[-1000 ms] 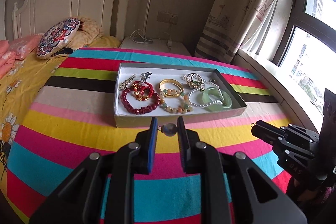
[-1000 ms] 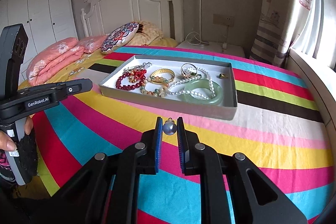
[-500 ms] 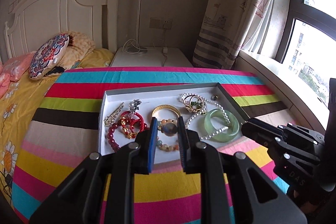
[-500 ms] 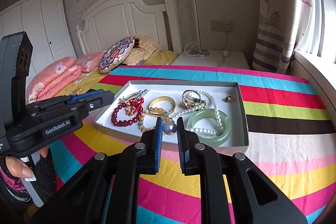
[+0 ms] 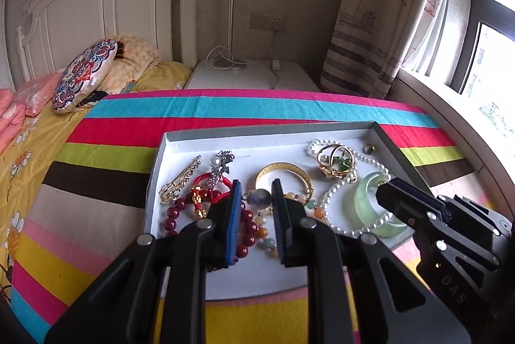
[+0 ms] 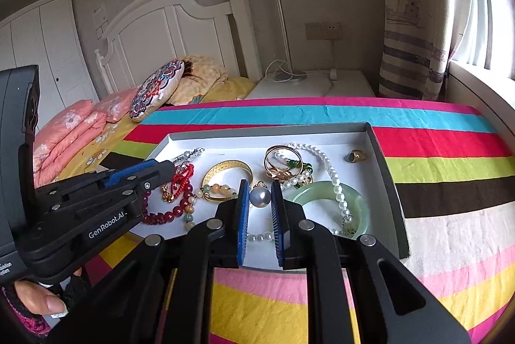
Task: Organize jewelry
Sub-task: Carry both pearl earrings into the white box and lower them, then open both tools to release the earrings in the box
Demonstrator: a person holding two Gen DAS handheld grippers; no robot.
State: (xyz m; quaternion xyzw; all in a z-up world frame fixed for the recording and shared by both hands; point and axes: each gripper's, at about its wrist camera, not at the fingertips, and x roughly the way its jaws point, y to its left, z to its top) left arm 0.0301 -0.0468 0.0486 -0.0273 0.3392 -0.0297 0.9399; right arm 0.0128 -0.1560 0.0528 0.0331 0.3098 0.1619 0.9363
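A shallow grey tray [image 5: 267,129] [image 6: 267,131] lies on the striped bedcover. It holds a red bead bracelet [image 5: 180,212], a gold bangle [image 5: 283,170], a jade bangle [image 6: 357,199], a pearl necklace [image 6: 325,163], a gold ring [image 6: 356,155] and a hair clip [image 5: 180,179]. My left gripper [image 5: 256,189] hovers over the tray's near middle, shut on a grey-blue pearl earring [image 5: 261,198]. My right gripper [image 6: 260,187] is beside it on the right, shut on a matching silvery pearl earring [image 6: 260,197]. Each gripper shows in the other's view: the left gripper [image 6: 154,170], the right gripper [image 5: 383,194].
The striped cover [image 6: 434,157] spreads around the tray. A patterned round cushion [image 5: 83,73] and pink pillows [image 6: 67,131] lie by the white headboard. A white nightstand [image 5: 251,76] with a lamp stands behind, with a curtain and window ledge [image 5: 450,105] to the right.
Both grippers have moved forward from above the striped cover to above the tray's near part, side by side. Each still grips its pearl earring.
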